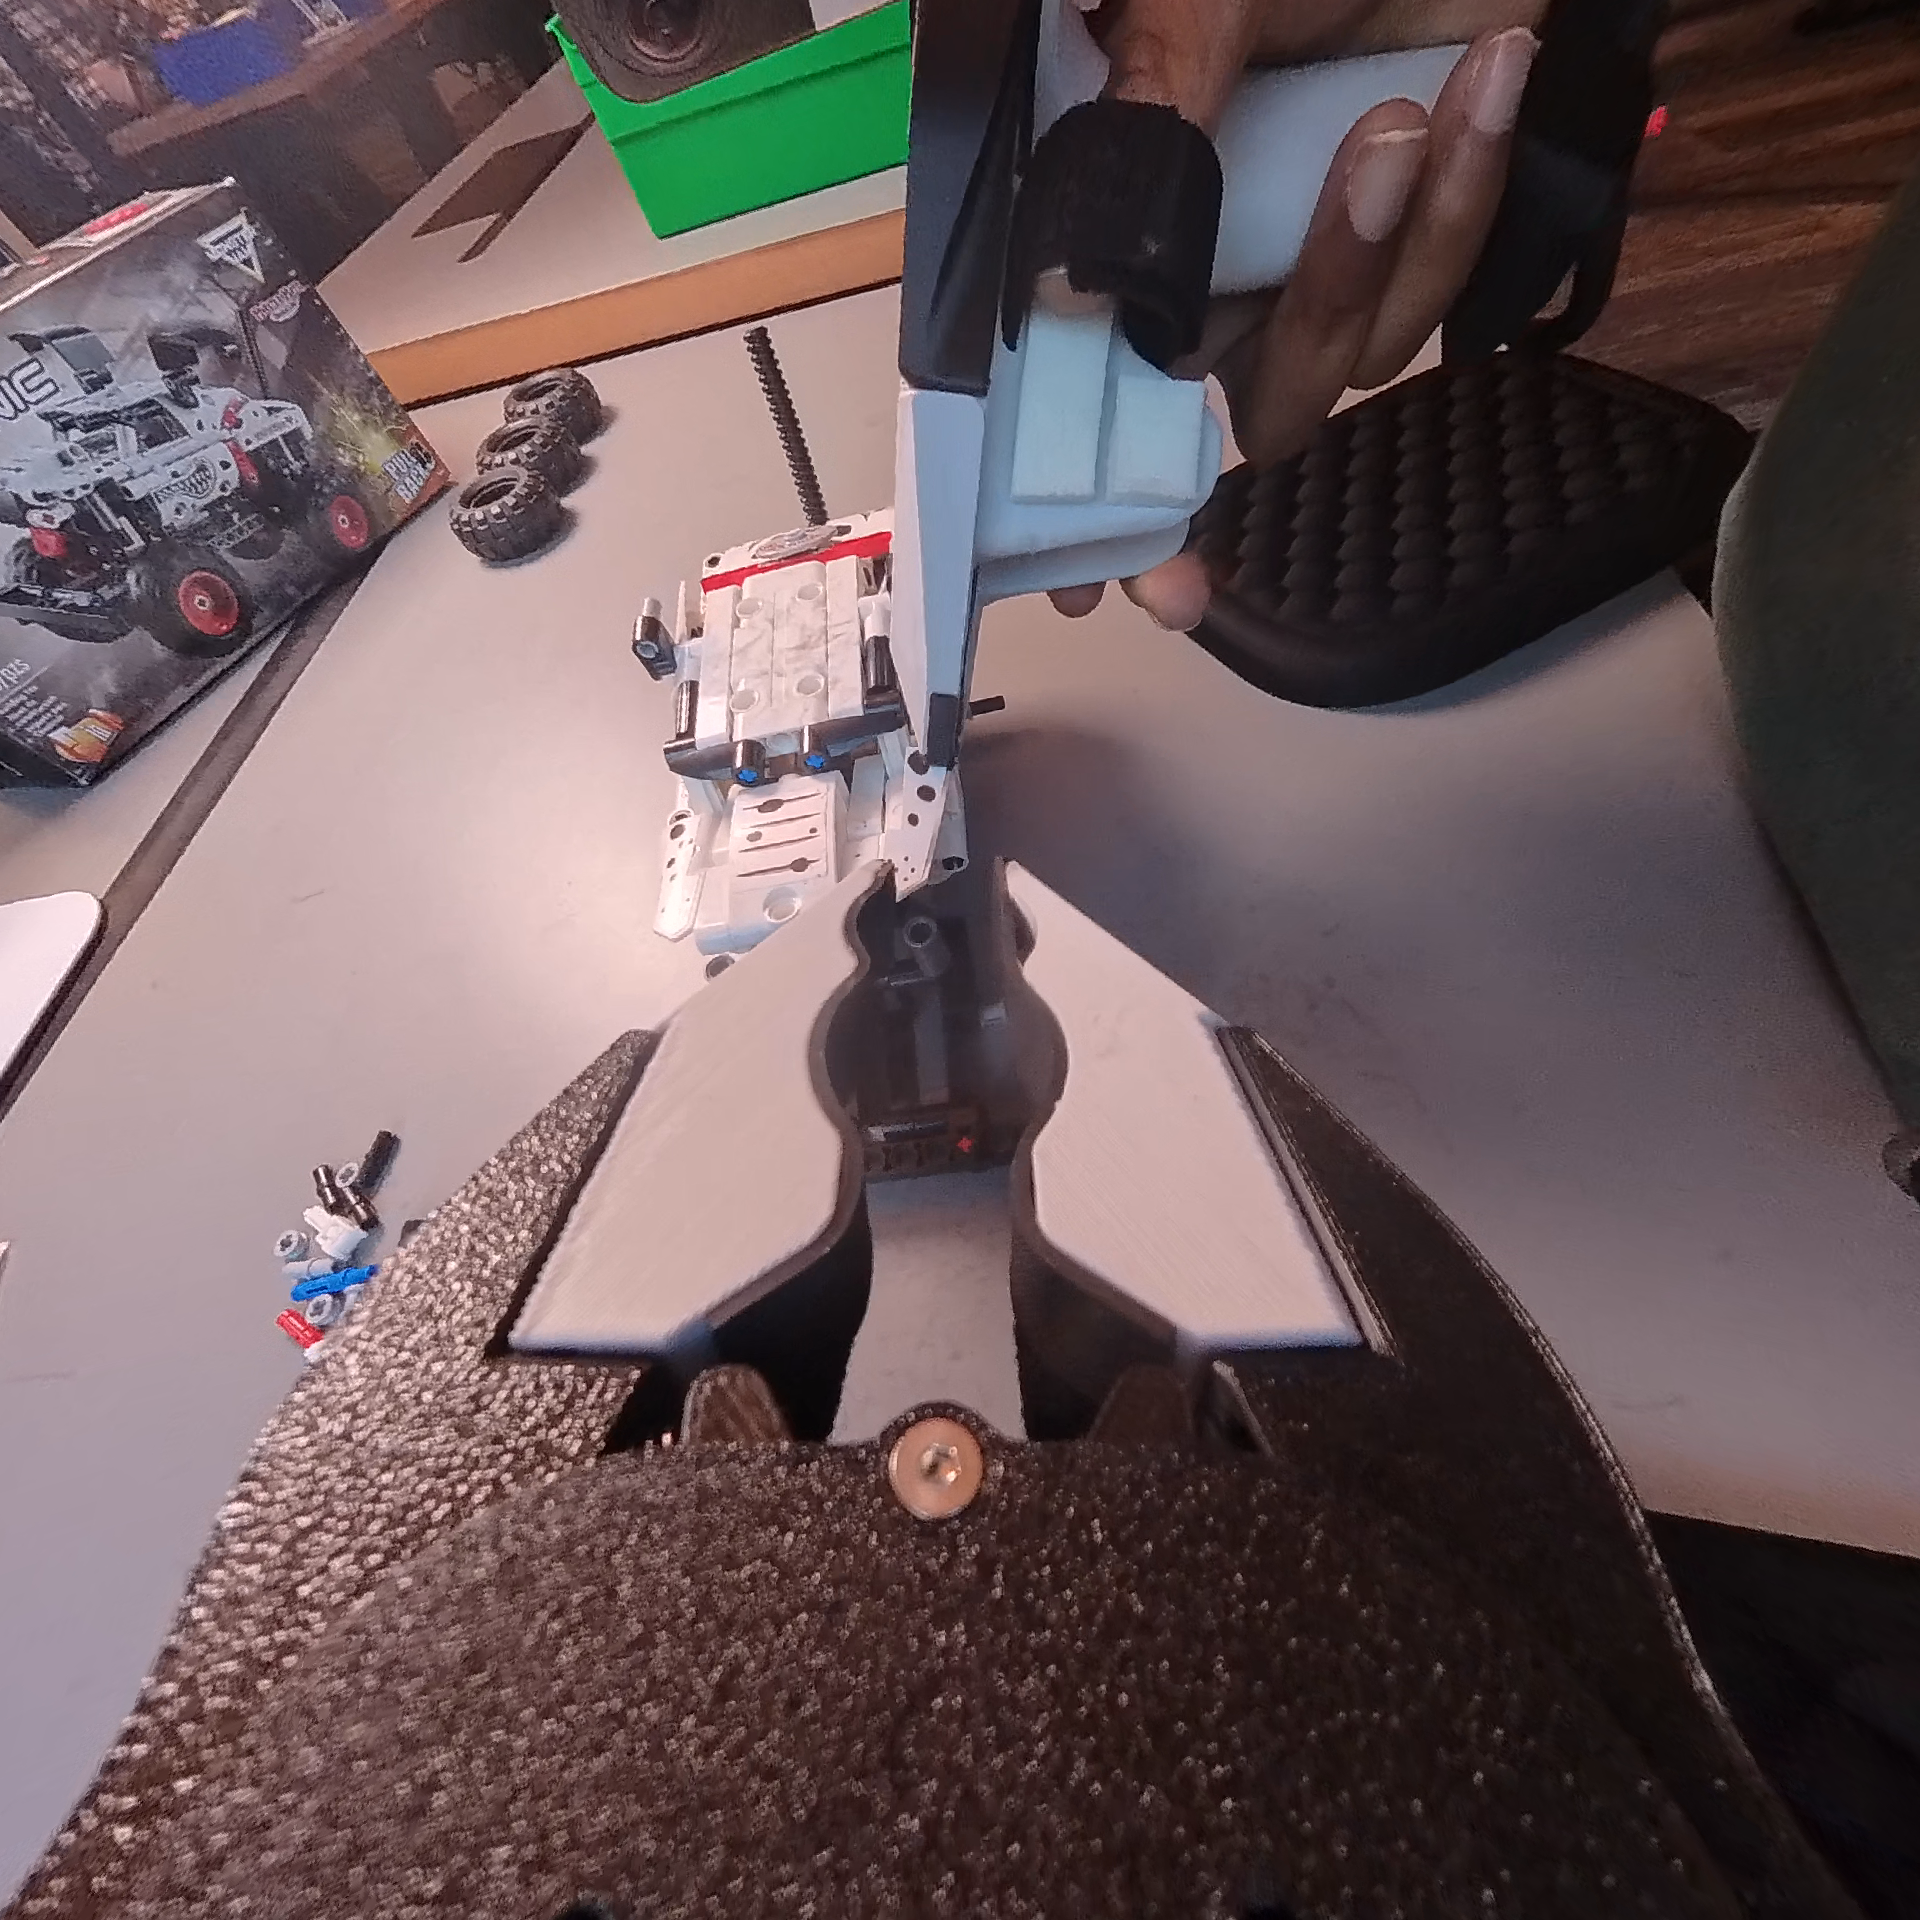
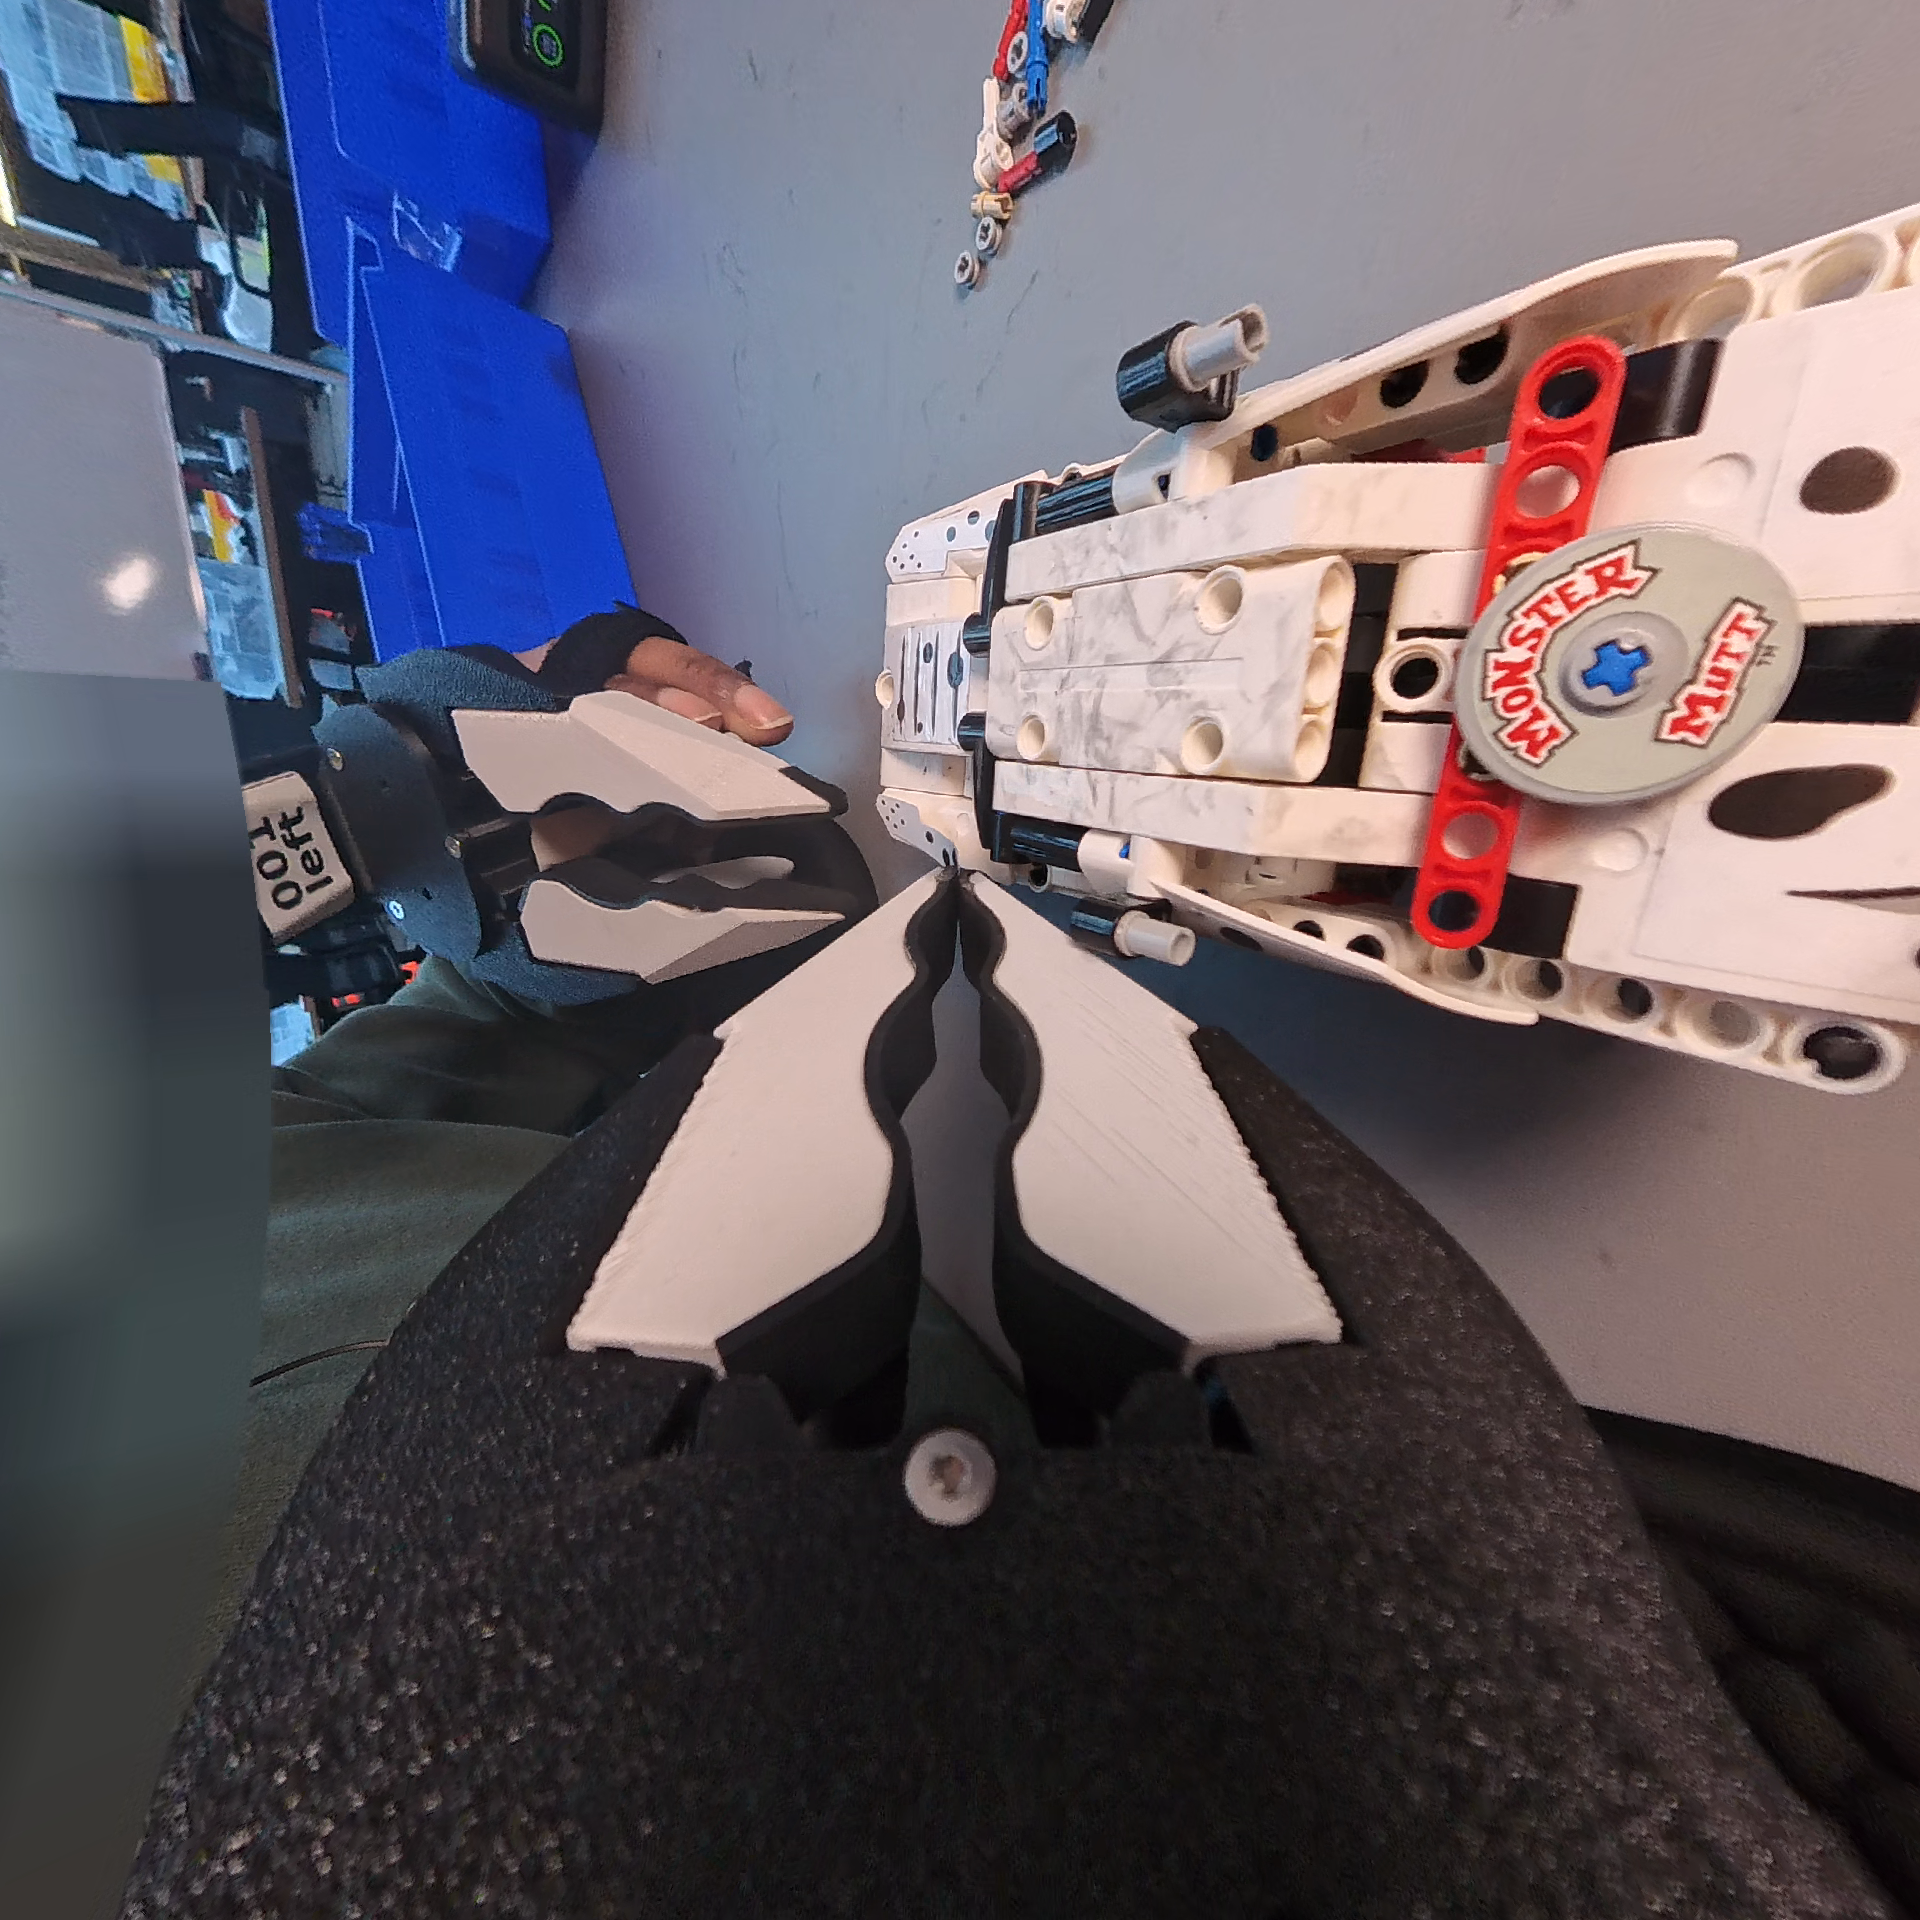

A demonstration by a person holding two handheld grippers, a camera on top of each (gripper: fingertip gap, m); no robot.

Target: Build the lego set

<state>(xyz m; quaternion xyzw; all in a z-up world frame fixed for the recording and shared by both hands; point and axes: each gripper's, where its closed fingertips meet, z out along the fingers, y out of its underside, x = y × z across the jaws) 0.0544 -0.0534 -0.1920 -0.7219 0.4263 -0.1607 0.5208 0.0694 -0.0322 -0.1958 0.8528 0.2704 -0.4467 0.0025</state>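
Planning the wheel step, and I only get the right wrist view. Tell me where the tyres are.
Observer: Three black tyres lie in a row on the table, unmounted, past the truck body and off to its left in the left wrist view.
Operator: Report what sits between the left tool's fingers.
Observer: A dark block shows between the fingers of the left tool. I cannot tell whether it is gripped.
Operator: Name what stands beside the tyres.
Observer: The set's box, just left of them in that view.
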